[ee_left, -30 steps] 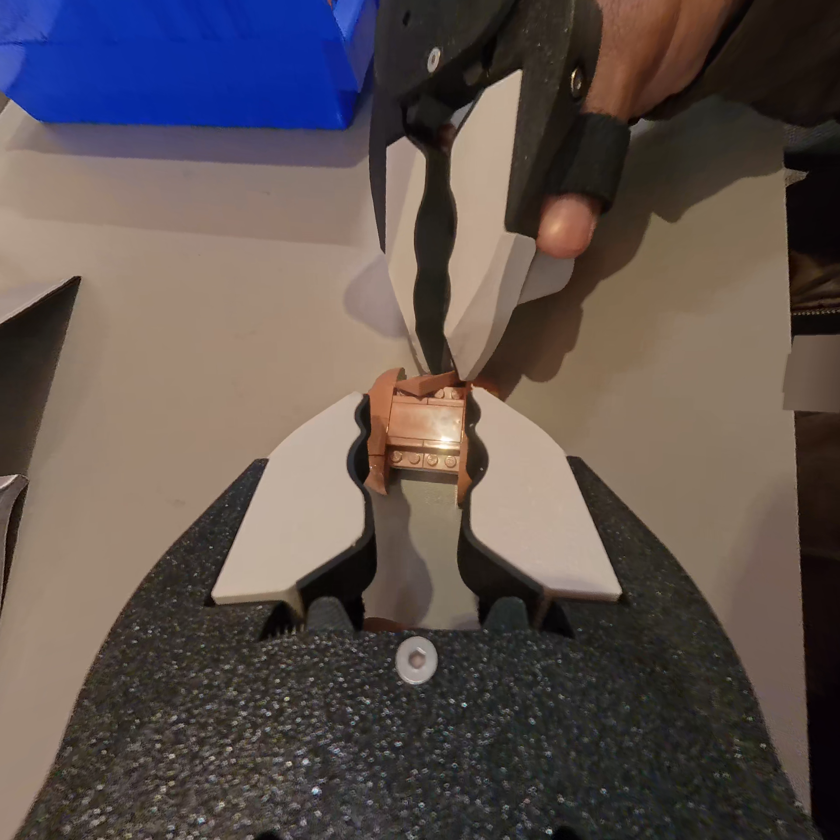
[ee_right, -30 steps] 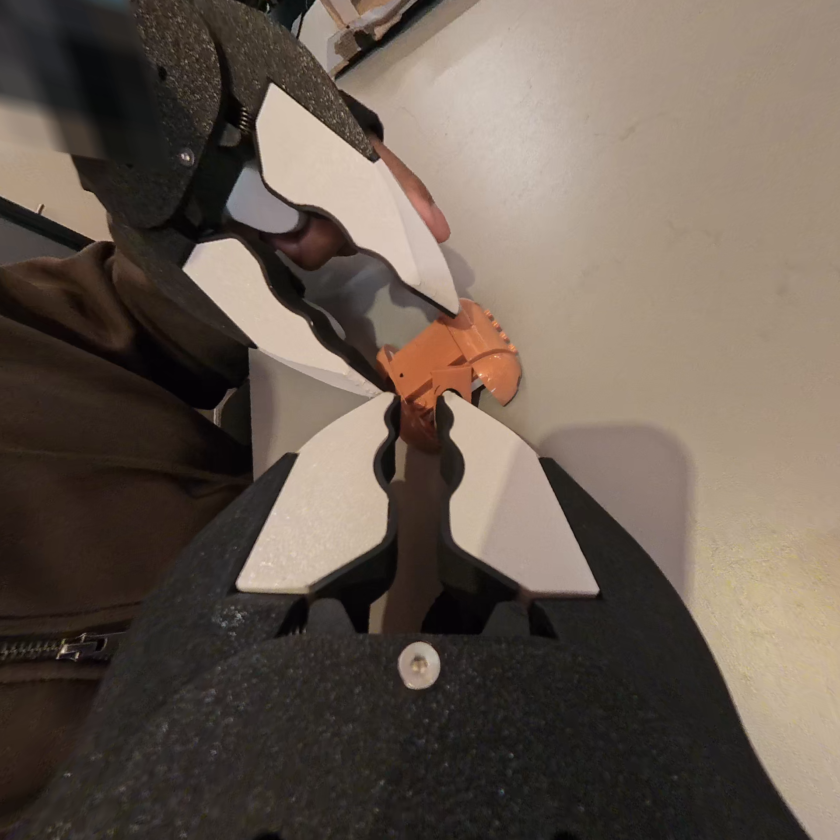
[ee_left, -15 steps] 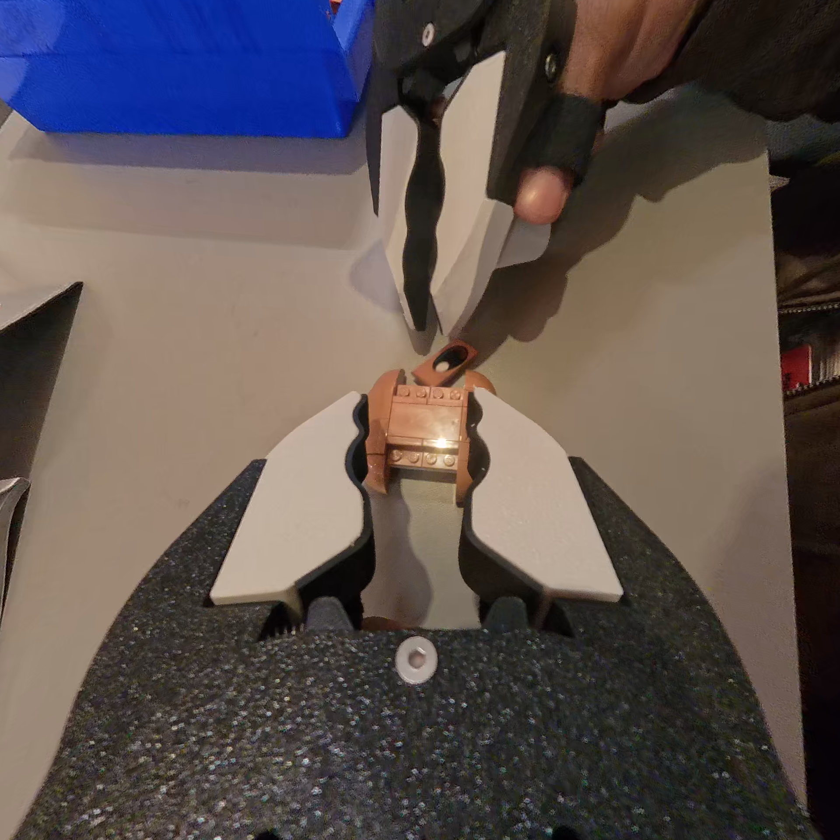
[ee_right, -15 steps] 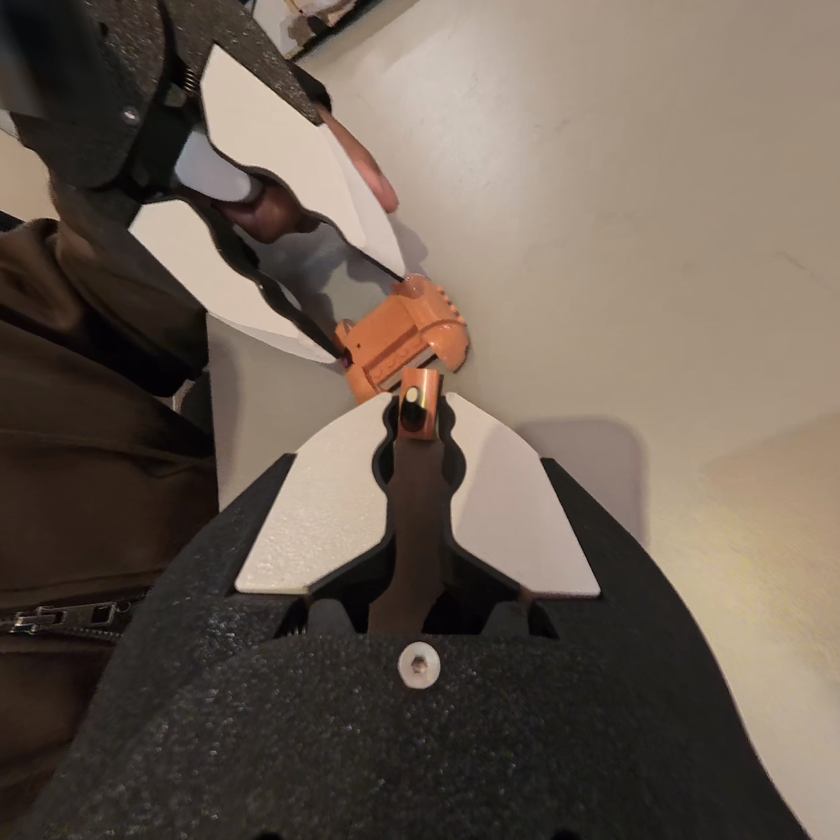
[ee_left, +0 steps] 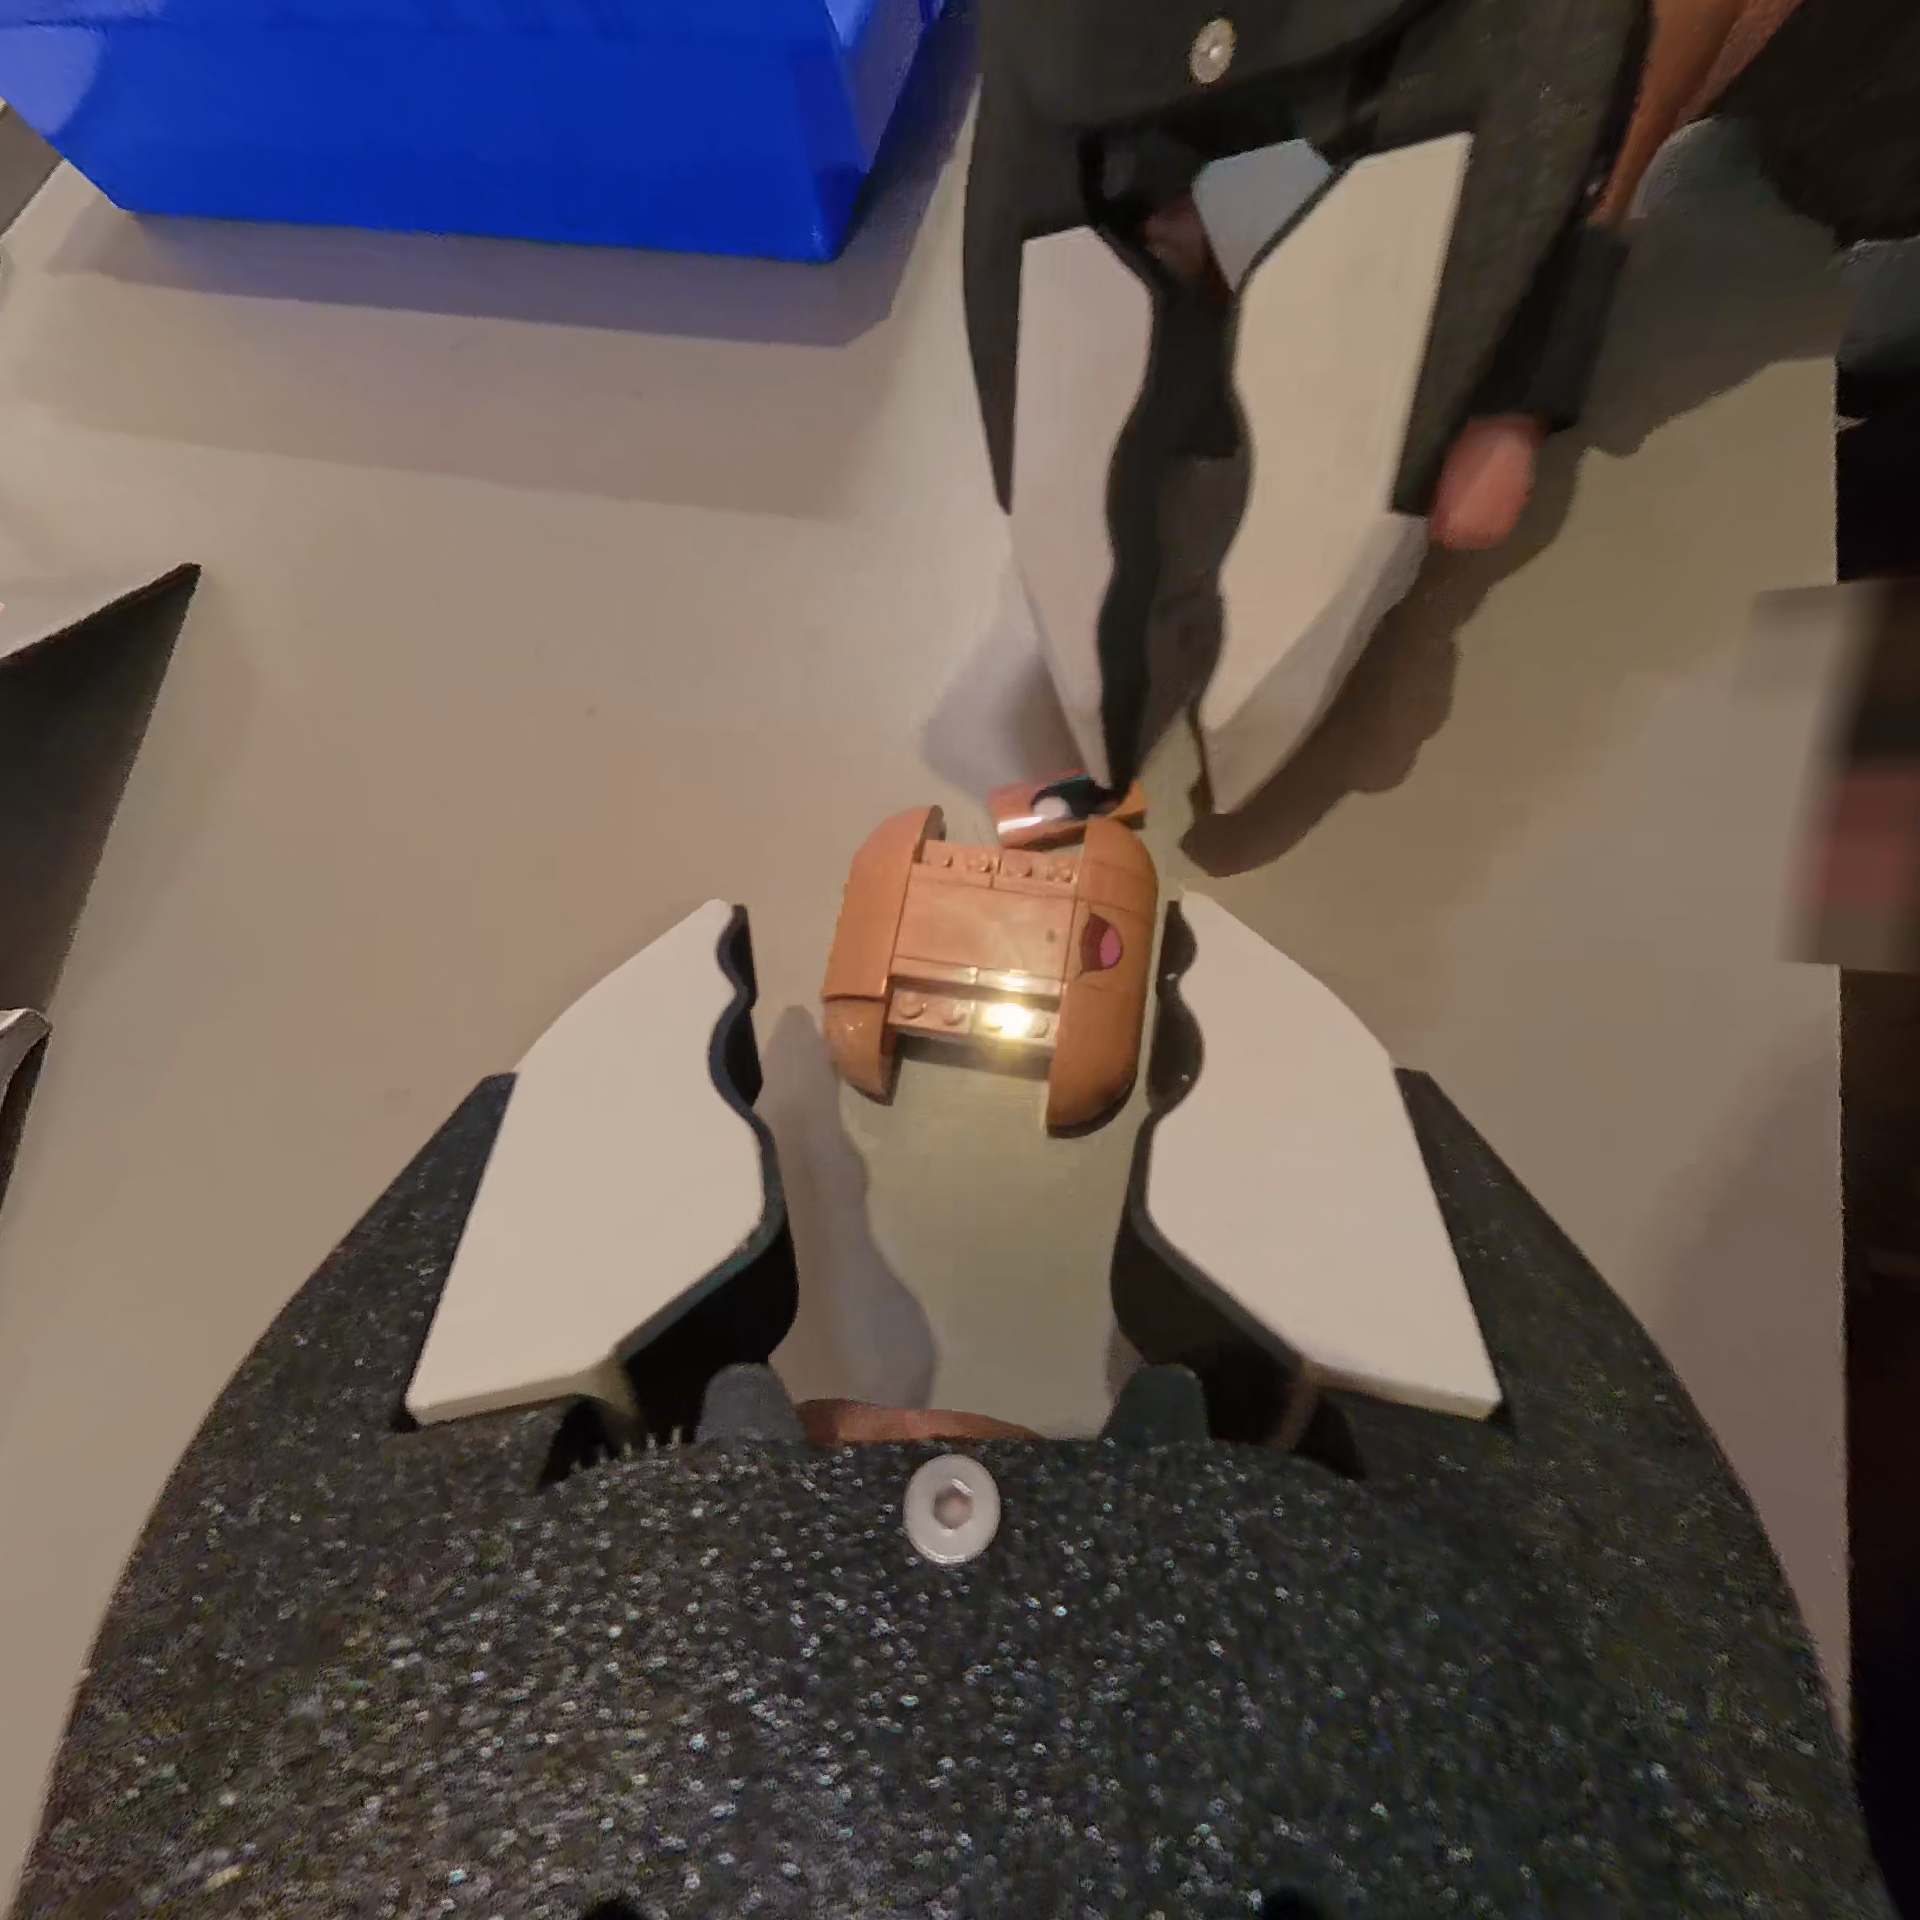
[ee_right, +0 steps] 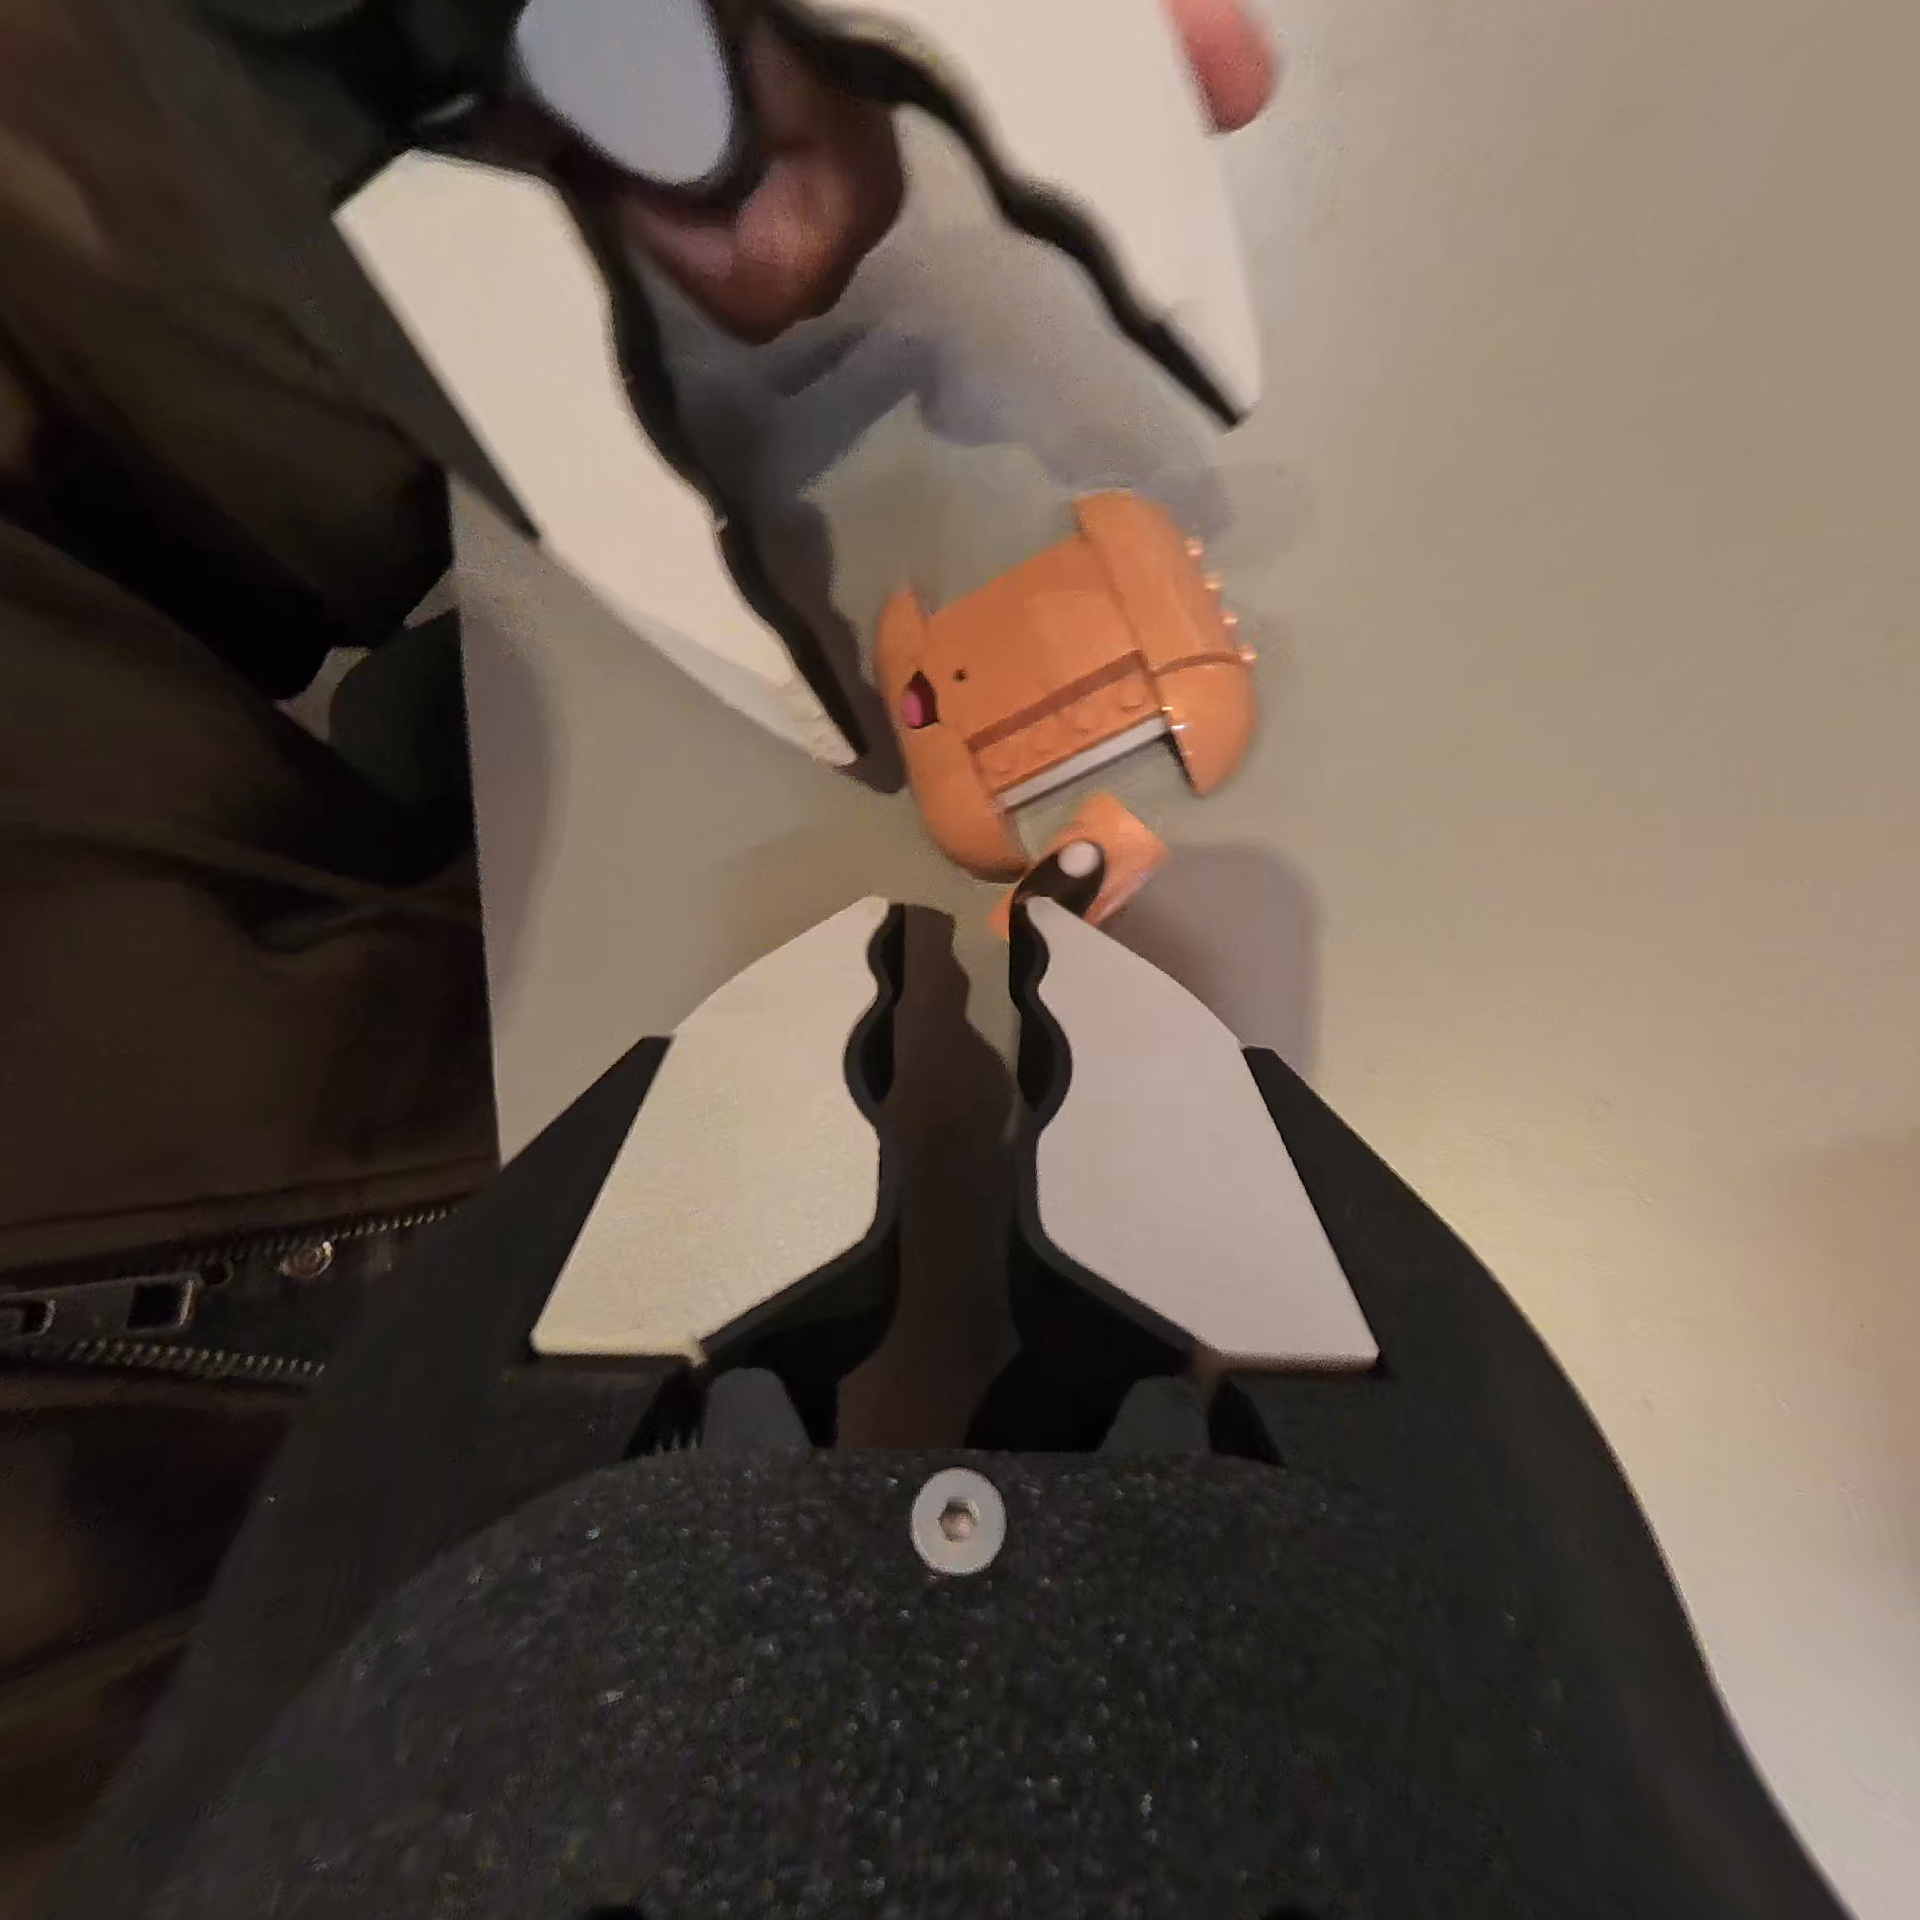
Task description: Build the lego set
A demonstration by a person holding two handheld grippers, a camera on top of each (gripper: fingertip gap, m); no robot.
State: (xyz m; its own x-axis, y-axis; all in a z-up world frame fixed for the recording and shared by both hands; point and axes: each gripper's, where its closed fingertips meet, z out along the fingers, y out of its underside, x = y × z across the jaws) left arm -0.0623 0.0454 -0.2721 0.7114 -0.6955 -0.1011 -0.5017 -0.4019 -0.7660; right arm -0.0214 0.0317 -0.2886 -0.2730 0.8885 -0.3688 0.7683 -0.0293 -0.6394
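Note:
A brown lego assembly [ee_left: 987, 966] lies on the pale table [ee_left: 468, 675] between the pads of my left gripper [ee_left: 951, 914]. The jaws stand wide and neither pad presses on it, so it is open. The assembly also shows in the right wrist view [ee_right: 1060, 644], with a small brown piece bearing a black and white eye [ee_right: 1086, 868] lying at its near edge. My right gripper [ee_right: 956, 912] is slightly open with nothing between its pads. The eye piece lies just beyond its right fingertip [ee_right: 1049, 935]. In the left wrist view the right gripper [ee_left: 1164, 784] hovers over that piece [ee_left: 1060, 805].
A blue bin [ee_left: 468, 114] stands at the far left of the table. A dark object [ee_left: 73, 748] sits at the left edge. A person's dark jacket [ee_right: 208, 831] fills the left of the right wrist view.
My left gripper opened and let go of the assembly, which now rests on the table. The eye piece left my right gripper's pads and lies beside the assembly; the right jaws opened slightly.

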